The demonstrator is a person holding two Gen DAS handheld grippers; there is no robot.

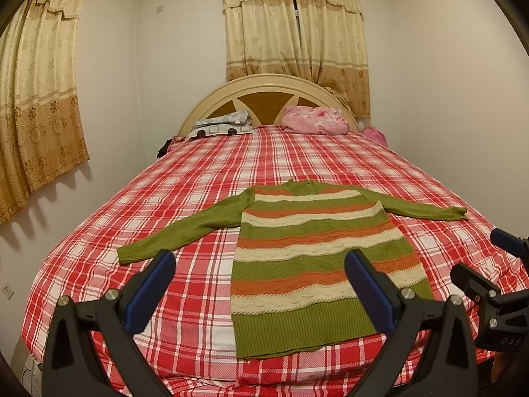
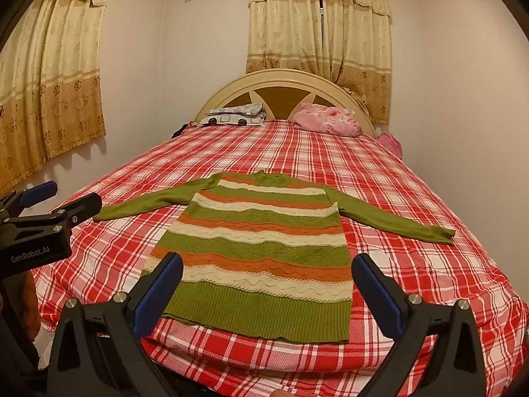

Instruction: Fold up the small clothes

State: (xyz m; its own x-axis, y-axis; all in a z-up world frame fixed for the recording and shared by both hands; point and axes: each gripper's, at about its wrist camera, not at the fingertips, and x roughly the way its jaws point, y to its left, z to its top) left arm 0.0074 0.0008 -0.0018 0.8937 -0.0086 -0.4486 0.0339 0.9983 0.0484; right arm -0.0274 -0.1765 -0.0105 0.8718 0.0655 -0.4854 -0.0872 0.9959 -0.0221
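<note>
- Presently: striped sweater (image 1: pixel 317 258) lies flat, sleeves spread, hem at the bed's (image 1: pixel 185 172) near edge.
- Left gripper (image 1: pixel 261 284) and right gripper (image 2: pixel 267 284) hover above the hem, jaws wide apart, holding nothing.
- Judgement: pinch each sleeve cuff first, fold inward across the body, keeping knit smooth.

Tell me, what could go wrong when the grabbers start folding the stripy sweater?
1. The sweater has its hem right at the bed's near edge, so a tug toward the person might slide it off.
2. Both sleeves lie spread wide; the right sleeve reaches far out, so it may flop unevenly when folded in.
3. Both the left gripper and the right gripper are open above chunky knit, which could snag or bunch.
</note>
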